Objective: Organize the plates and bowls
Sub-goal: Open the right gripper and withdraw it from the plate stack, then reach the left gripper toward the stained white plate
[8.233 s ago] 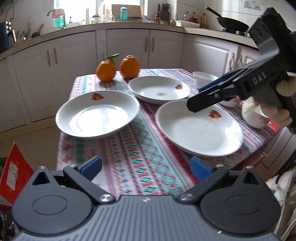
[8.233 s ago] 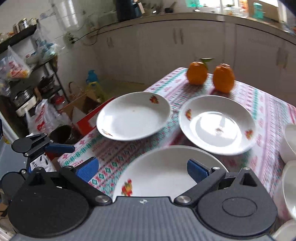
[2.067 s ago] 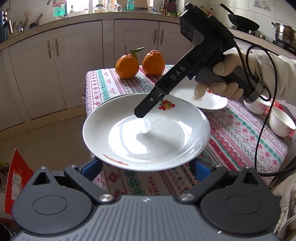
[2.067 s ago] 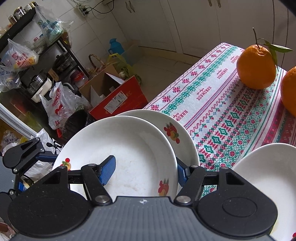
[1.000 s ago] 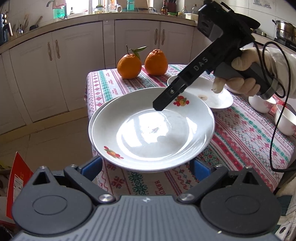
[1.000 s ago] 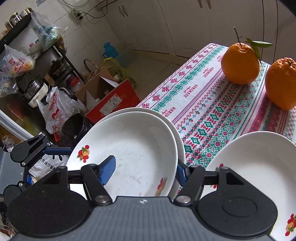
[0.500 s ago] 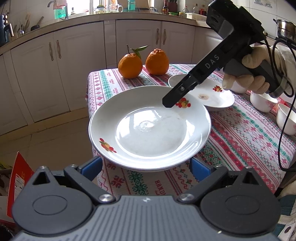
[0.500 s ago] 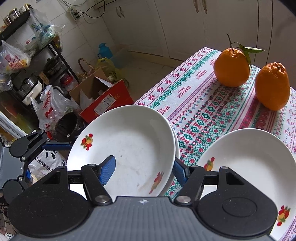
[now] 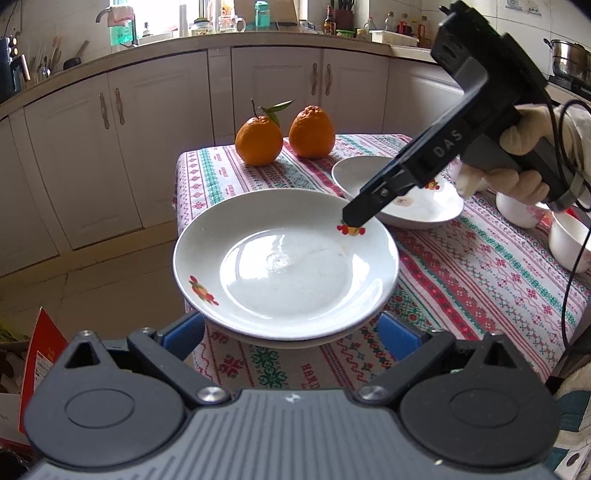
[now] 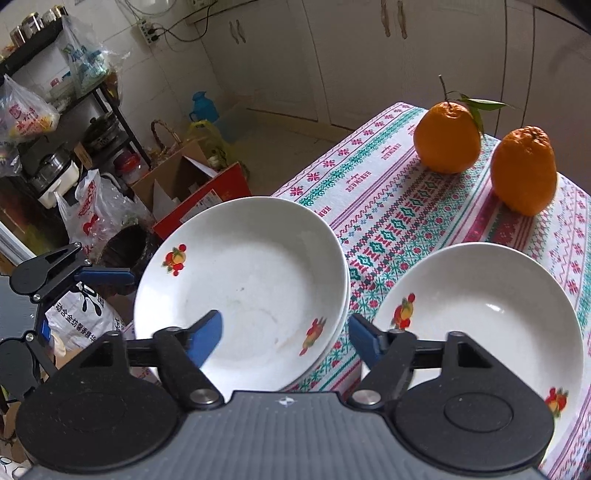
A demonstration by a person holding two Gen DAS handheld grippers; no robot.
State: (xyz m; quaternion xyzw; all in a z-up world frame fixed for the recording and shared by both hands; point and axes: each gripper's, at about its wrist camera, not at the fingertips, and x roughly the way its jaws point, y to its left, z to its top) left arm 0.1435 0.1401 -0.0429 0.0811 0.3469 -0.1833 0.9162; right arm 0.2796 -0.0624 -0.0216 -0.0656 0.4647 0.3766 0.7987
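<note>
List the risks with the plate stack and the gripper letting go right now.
1. The stacked plates overhang the tablecloth's near edge, above the floor; a nudge might tip them off.
2. The right gripper is opening with the top plate's rim between its pads; pulling back carelessly may drag that plate.
3. The third plate lies close beside the stack; sliding either could knock rims together.

Lower white ceramic plate (image 9: 295, 341): almost wholly covered by the fruit-printed white plate (image 9: 284, 262) stacked on it; only a thin rim edge shows.
Third white fruit-printed plate (image 9: 424, 212): crossed by the black right gripper (image 9: 352, 220); in the right wrist view, cut off by the housing.
Two white ceramic bowls (image 9: 570, 242): partly behind a gloved hand (image 9: 513, 162), one cut by the frame edge.
Countertop jars and bottles (image 9: 258, 16): too small to identify.
</note>
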